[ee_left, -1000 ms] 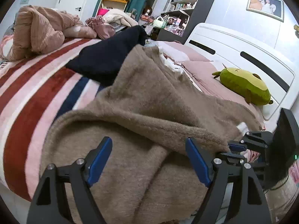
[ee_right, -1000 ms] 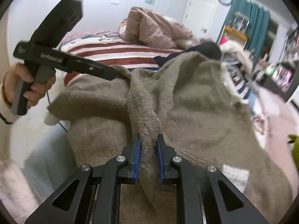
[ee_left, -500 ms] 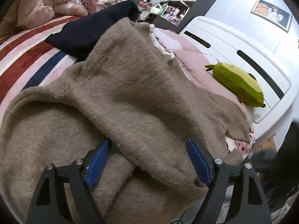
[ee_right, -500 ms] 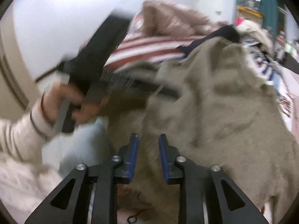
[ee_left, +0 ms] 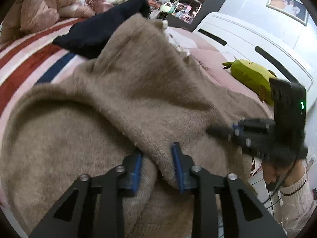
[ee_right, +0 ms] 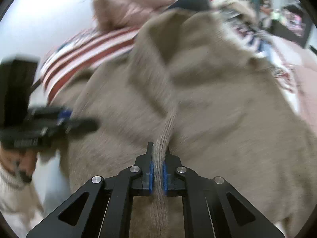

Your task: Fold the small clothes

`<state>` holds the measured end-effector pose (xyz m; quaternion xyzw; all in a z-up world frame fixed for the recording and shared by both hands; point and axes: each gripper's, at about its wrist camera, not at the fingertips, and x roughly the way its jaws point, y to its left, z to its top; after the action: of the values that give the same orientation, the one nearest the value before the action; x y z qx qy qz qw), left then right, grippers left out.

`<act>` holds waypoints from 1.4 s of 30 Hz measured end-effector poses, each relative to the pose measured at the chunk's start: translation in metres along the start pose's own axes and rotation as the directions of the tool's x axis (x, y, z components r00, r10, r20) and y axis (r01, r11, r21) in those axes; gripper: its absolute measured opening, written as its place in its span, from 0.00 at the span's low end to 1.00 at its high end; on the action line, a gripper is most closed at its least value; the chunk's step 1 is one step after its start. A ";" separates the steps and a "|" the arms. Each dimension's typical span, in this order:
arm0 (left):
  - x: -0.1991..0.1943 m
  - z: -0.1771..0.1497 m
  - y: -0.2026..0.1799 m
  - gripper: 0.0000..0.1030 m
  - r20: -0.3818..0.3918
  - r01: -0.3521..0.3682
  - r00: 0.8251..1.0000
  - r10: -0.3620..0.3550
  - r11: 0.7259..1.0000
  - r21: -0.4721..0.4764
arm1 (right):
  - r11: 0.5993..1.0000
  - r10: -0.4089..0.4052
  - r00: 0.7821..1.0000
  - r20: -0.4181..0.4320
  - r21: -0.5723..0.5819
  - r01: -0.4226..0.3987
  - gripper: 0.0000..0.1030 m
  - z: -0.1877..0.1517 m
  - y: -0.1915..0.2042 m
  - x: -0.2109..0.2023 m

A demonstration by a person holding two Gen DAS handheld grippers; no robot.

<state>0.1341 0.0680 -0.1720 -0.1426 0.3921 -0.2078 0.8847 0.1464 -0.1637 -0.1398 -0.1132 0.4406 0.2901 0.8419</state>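
On the striped blanket [ee_left: 25, 59], you are handling a brown fuzzy sweater [ee_left: 138, 75], which is lying rumpled over the blanket's near end, just this side of the dark navy garment [ee_left: 99, 33]. Working from the sweater's left: your left gripper [ee_left: 156, 163] is sitting at its near edge with a thick knit fold between the blue pads; the jaws are standing partly apart, and whether they are actually squeezing that fold I cannot tell. Further right along the same near edge, your right gripper [ee_right: 158, 175] is pinching a narrow ridge of the sweater, its pads nearly together with only the cloth between them. Beyond the sweater's right side, a green avocado plush [ee_left: 251, 79] is resting by the white headboard [ee_left: 257, 45].

You are only starting, by my judgement. No flat panel or clean crease is showing; the sweater is bunching and draping loosely. Spreading it, bringing sides and sleeves in, and folding it down are all remaining, and the navy garment is waiting unfolded.
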 end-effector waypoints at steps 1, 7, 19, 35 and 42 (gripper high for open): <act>-0.001 0.004 -0.002 0.17 0.011 0.009 1.000 -0.009 1.000 0.003 | 1.000 -0.013 1.000 0.014 0.019 0.013 0.01 0.007 -0.009 -0.005; 0.006 0.026 -0.016 0.13 0.020 0.017 1.000 -0.018 0.999 0.037 | 0.989 -0.113 0.992 0.053 0.107 0.107 0.01 0.036 -0.051 -0.017; -0.037 0.015 0.006 0.68 0.048 -0.058 0.997 0.055 0.996 0.073 | 0.966 0.227 0.973 -0.028 0.131 -0.222 0.62 -0.050 -0.024 0.000; -0.070 0.023 -0.031 0.69 0.164 -0.063 0.986 0.044 0.991 0.117 | 0.982 0.032 0.993 0.113 0.180 -0.052 0.08 -0.039 -0.011 -0.025; -0.059 0.037 -0.073 0.73 0.208 -0.119 0.975 0.083 0.979 0.168 | 0.942 0.027 0.957 0.289 0.312 -0.121 0.35 -0.090 -0.050 -0.071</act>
<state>0.1074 0.0353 -0.0804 -0.0623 0.2878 -0.1814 0.9383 0.0837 -0.2720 -0.1386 0.0866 0.3625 0.2581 0.8913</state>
